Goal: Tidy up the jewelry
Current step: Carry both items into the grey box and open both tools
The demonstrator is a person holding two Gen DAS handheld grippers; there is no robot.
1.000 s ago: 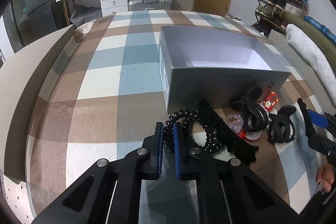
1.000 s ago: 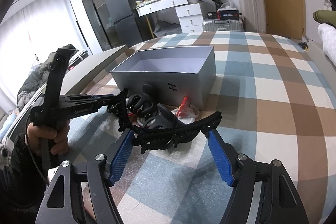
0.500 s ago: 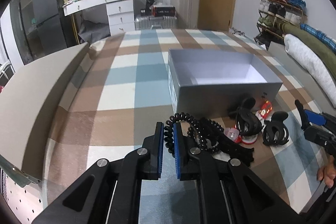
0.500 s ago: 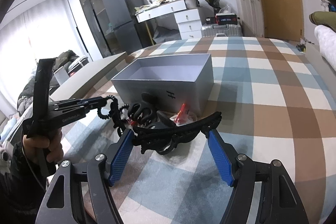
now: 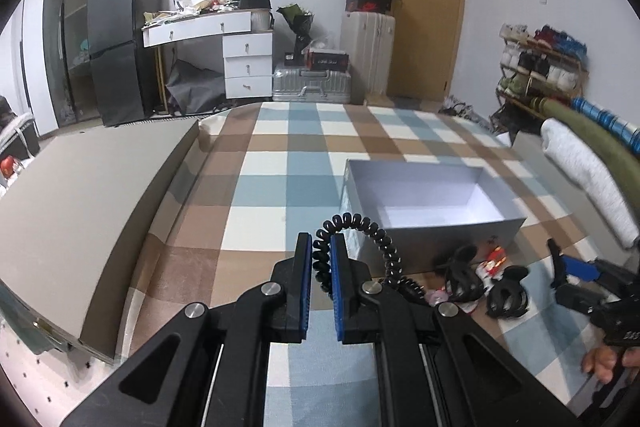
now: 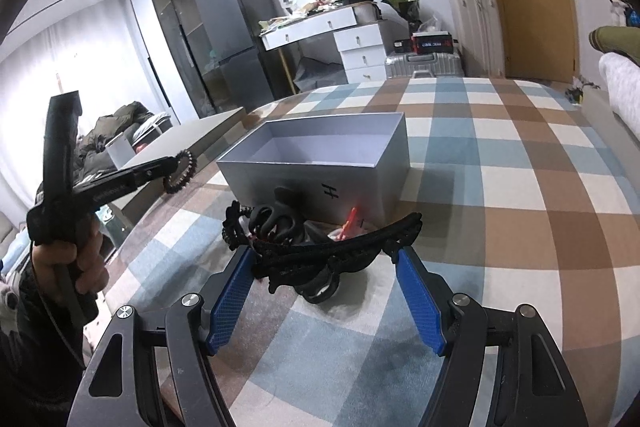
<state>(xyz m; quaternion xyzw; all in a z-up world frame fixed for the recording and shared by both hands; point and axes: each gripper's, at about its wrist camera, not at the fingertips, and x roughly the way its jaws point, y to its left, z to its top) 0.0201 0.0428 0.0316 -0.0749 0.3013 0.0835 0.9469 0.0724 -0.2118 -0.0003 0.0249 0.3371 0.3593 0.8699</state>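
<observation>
The left gripper, fingers closed on a black spiral hair tie, holds it beside the empty grey box, while the right gripper hangs wide open over clips and a headband still unsorted on the bed.

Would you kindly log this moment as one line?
left tongs: shut on coil hair tie, lifted | right tongs: open | box: empty

A checked blanket is covering the bed. An open grey box is sitting on it. Black hair clips and a headband are lying just beside the box.
</observation>
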